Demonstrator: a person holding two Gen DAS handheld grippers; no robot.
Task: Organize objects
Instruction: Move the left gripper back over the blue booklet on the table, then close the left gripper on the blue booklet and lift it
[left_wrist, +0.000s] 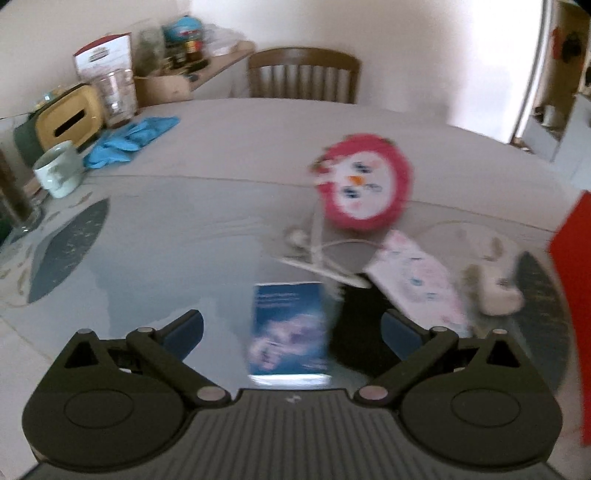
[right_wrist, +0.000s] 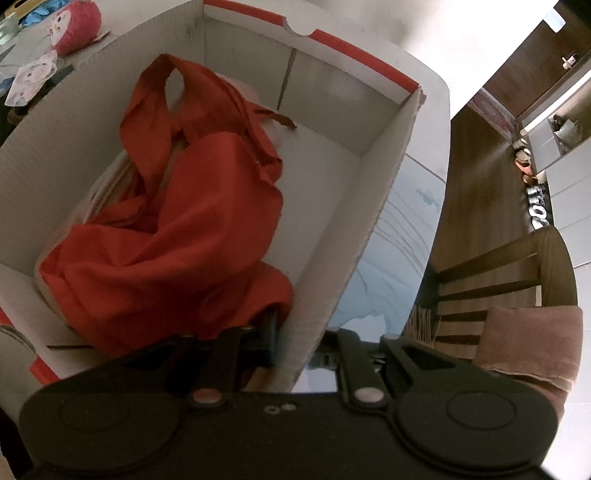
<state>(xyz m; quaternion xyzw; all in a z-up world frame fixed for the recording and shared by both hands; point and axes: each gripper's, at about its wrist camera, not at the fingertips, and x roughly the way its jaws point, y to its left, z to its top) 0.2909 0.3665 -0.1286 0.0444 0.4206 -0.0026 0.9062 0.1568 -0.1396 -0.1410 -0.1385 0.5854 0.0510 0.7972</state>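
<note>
Left gripper (left_wrist: 291, 332): jaws spread wide, nothing between them, hovering low over the table (left_wrist: 229, 147).
Blue booklet (left_wrist: 290, 332): one, lying flat on the glass, right in the gap between the two blue pads (left_wrist: 184, 330).
Round plush (left_wrist: 365, 181): one, pink rim, white face, orange nose, further out on the table; it also shows in the right wrist view's top left corner (right_wrist: 75, 27).
White cable (left_wrist: 317, 254): one, tangled, between the plush and the booklet.
Patterned pouch (left_wrist: 417, 277): one, pale with small prints, just right of the cable.
White object (left_wrist: 495, 284): one, right of the pouch, too blurred to name.
Blue gloves (left_wrist: 129, 136): a crumpled heap at far left; count cannot be told.
Mug (left_wrist: 61, 170): one, pale green, near the gloves.
Chair (left_wrist: 303, 74): one at the far side of the table.
Right gripper (right_wrist: 295, 350): at the box's near wall, left finger inside against the cloth, right finger outside; whether it grips the wall, I cannot tell.
Cardboard box (right_wrist: 384, 177): one, white inside, red-trimmed, open-topped.
Red cloth (right_wrist: 177, 221): one bundle, piled inside the box along its left side.
</note>
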